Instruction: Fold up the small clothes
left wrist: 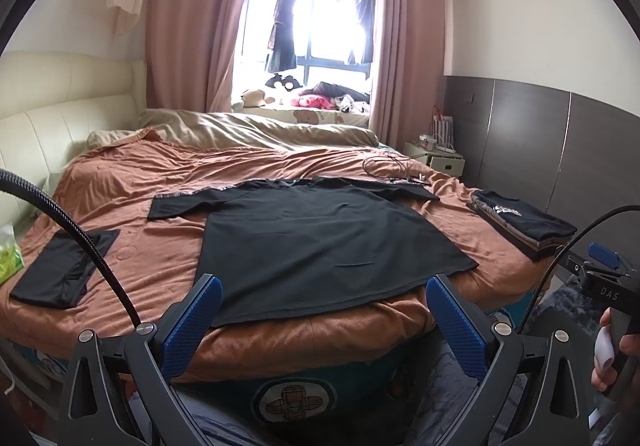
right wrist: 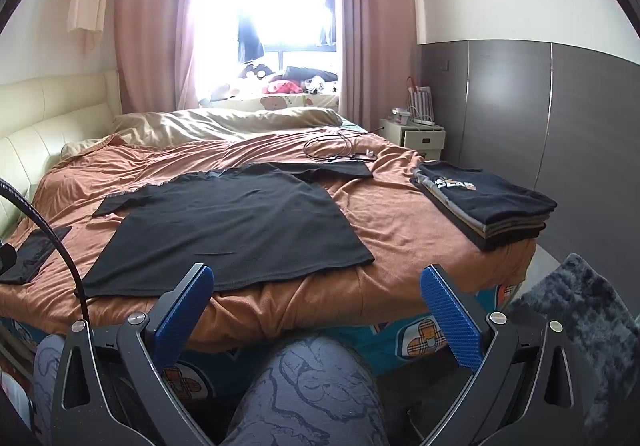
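Note:
A black T-shirt (left wrist: 320, 242) lies spread flat on the orange bed cover (left wrist: 160, 173), hem toward me, sleeves out to both sides. In the right wrist view the same black T-shirt (right wrist: 228, 230) sits left of centre. My left gripper (left wrist: 324, 306) hangs open just short of the hem, nothing between its blue pads. My right gripper (right wrist: 316, 294) is open too, held back over the bed's near edge, right of the shirt's hem corner. A folded black garment (left wrist: 64, 270) rests at the bed's left. A stack of folded clothes (right wrist: 488, 205) sits at the right edge.
Cables (right wrist: 336, 149) lie on the far part of the bed, a rumpled beige duvet (left wrist: 260, 129) behind them. A nightstand (right wrist: 416, 133) stands at the far right by the dark wall panel. A person's knee (right wrist: 304, 386) is below my right gripper. A grey rug (right wrist: 584, 326) covers the floor.

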A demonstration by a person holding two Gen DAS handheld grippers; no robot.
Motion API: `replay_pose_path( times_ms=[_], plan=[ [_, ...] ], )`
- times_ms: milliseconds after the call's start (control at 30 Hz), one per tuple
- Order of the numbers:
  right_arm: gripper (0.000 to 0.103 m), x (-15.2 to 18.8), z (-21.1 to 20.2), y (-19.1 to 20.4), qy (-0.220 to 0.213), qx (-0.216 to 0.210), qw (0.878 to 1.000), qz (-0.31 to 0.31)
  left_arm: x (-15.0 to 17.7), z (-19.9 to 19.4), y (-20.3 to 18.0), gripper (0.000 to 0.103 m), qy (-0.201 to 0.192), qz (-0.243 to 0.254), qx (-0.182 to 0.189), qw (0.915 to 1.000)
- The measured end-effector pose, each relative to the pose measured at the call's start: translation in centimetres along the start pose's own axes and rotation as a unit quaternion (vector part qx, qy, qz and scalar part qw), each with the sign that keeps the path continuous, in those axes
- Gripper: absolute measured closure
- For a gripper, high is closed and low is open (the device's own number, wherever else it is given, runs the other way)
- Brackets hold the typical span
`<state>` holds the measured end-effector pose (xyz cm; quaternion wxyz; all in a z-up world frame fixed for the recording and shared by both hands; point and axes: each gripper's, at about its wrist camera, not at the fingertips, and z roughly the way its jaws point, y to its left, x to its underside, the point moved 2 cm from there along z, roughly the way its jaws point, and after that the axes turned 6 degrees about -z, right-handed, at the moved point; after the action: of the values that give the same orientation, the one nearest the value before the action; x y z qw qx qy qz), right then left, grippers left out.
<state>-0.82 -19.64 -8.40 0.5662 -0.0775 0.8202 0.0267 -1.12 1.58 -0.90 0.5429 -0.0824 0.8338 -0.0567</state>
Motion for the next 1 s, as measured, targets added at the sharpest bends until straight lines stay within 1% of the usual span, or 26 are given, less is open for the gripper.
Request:
replay_pose_path(
  times_ms=[367,567,800,1000],
  plan=[
    [0.000,-0.2,-0.1,0.3,0.000,-0.001,1.000,-0.001,0.1,0.0,0.4,0.000,0.000,-0.005,0.001,1.0000],
    [0.000,-1.1,0.3,0.4,0.000,-0.005,1.000,-0.004,-0.2,0.4,1.3,0.000,-0.003,-0.019,0.000,0.9998],
    [0.000,-2.7,2.5,1.4,-0.002,-0.021,1.000,-0.014,-0.9,2.4,3.1,0.000,0.006,-0.039,-0.012,0.9992],
    [0.000,-3.7,5.6,2.0,0.006,-0.042,0.999,-0.024,-1.9,4.8,4.9,0.000,0.009,-0.048,-0.025,0.9985]
  ],
)
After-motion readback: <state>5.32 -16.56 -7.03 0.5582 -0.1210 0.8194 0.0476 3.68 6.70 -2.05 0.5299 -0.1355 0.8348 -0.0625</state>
